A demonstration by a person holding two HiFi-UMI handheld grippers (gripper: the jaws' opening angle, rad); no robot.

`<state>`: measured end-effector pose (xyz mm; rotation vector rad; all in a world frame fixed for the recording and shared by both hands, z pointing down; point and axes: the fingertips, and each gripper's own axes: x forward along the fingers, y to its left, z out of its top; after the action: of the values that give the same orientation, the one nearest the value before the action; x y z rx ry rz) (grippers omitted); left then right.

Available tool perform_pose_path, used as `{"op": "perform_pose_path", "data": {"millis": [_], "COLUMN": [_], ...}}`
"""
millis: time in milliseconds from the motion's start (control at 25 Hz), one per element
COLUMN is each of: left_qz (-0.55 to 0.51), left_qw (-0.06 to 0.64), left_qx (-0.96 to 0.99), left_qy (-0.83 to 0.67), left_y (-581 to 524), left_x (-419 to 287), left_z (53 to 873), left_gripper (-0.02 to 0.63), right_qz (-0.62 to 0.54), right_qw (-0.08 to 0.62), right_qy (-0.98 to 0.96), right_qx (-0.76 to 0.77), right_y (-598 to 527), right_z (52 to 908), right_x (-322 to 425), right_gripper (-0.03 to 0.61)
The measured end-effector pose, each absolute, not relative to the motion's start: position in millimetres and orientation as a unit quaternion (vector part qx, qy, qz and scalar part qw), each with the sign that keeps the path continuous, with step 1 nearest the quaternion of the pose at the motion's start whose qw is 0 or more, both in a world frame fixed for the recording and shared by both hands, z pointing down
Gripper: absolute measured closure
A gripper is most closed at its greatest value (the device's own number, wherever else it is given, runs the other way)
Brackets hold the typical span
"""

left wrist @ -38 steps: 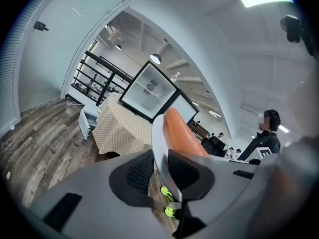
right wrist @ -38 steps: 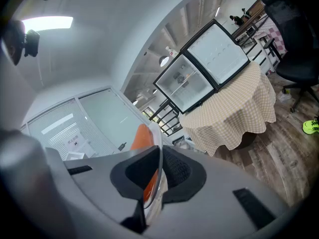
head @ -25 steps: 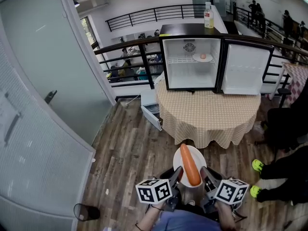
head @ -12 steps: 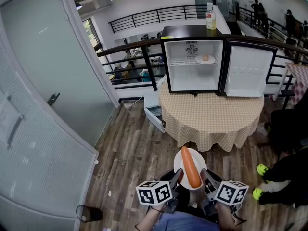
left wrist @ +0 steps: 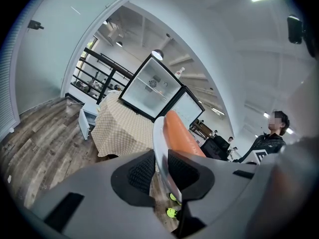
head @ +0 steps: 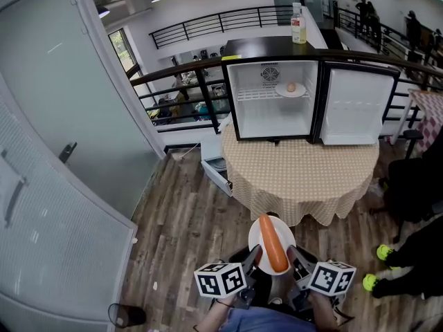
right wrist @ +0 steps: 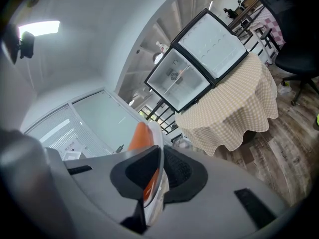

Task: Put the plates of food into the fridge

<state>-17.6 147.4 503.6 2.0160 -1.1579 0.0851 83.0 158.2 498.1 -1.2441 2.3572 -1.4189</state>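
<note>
A white plate (head: 260, 235) with a long orange carrot (head: 273, 242) on it hangs in front of me, above the wooden floor. My left gripper (head: 255, 253) is shut on the plate's left rim (left wrist: 160, 153) and my right gripper (head: 291, 253) is shut on its right rim (right wrist: 158, 183). The carrot (left wrist: 180, 136) shows past the left jaws and the carrot (right wrist: 140, 136) past the right ones. Ahead, a small black fridge (head: 271, 88) stands open on a round table (head: 299, 171). On its wire shelf sits another white plate (head: 291, 90) with a small pale food item.
The fridge door (head: 354, 104) swings open to the right. A bottle (head: 297, 23) stands on the fridge top. A black railing (head: 180, 88) runs behind the table. A frosted glass wall (head: 55, 151) is on my left. A person's legs with yellow-green shoes (head: 379, 267) stand at right.
The view has shifted a little; the fridge and table sit slightly nearer and more to the left. The plate with the carrot stays held between both grippers.
</note>
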Motion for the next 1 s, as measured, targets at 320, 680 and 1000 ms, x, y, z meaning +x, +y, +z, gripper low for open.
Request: {"op": "perform_pose_path", "data": {"millis": [320,680,1000], "left_qz": [0.023,0.024,0.020], "left_qw": [0.403,0.411,0.422], "left_qx": [0.799,0.805,0.805], "left_qy": [-0.446,-0.428,-0.417], "left_y": [59,-37,-113], "left_x": [-15,-18,-35], "left_z": [498,494,496], "left_gripper": [0.531,0.535,0.538], "right_qz": [-0.469,-0.476,-0.466], "right_qw": [0.076,0.058,0.044], "right_qy": [0.781,0.764,0.757], "right_qx": [-0.405,-0.431,-0.455], "right_y": [72,-16,-93], "right_z": [505,492,492], "right_x": [87,83,71], "right_gripper": [0.548,0.548,0.548]}}
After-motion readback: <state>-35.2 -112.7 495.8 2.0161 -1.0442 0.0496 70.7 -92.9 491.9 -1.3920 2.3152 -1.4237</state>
